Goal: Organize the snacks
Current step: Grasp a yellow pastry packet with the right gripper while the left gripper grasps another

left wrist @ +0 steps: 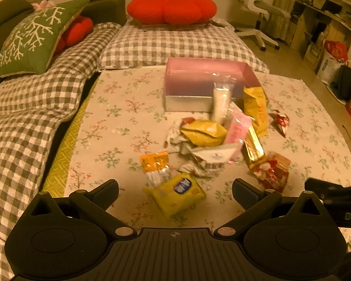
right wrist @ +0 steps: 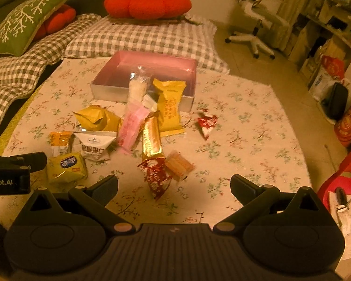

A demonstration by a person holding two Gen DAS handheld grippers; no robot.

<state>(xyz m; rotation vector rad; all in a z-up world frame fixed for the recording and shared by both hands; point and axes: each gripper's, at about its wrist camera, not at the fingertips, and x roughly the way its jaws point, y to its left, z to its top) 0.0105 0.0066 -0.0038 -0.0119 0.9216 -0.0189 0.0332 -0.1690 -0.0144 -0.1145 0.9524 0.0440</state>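
Several wrapped snacks lie in a heap on the floral tablecloth in front of a pink open box (left wrist: pixel 199 77) (right wrist: pixel 119 70). My left gripper (left wrist: pixel 175 190) is open, hovering just above a yellow packet (left wrist: pixel 177 193) that lies between its fingers. Beyond it lie an orange-and-clear packet (left wrist: pixel 155 166), a yellow bag (left wrist: pixel 203 132), a pink bar (left wrist: pixel 236 128) and a gold bar (left wrist: pixel 254 146). My right gripper (right wrist: pixel 174 187) is open too, with a red wrapped snack (right wrist: pixel 156 179) and an orange wafer pack (right wrist: pixel 179 165) just ahead of its fingers. A small red packet (right wrist: pixel 207 123) lies apart on the right.
A checked sofa cushion (left wrist: pixel 23 121) runs along the table's left and far sides, with a green pillow (left wrist: pixel 35 37) and a red pumpkin cushion (left wrist: pixel 172 7). A white office chair (right wrist: pixel 257 21), shelves and bags (right wrist: pixel 334 98) stand at the right. A red stool (right wrist: pixel 344 175) is near the right edge.
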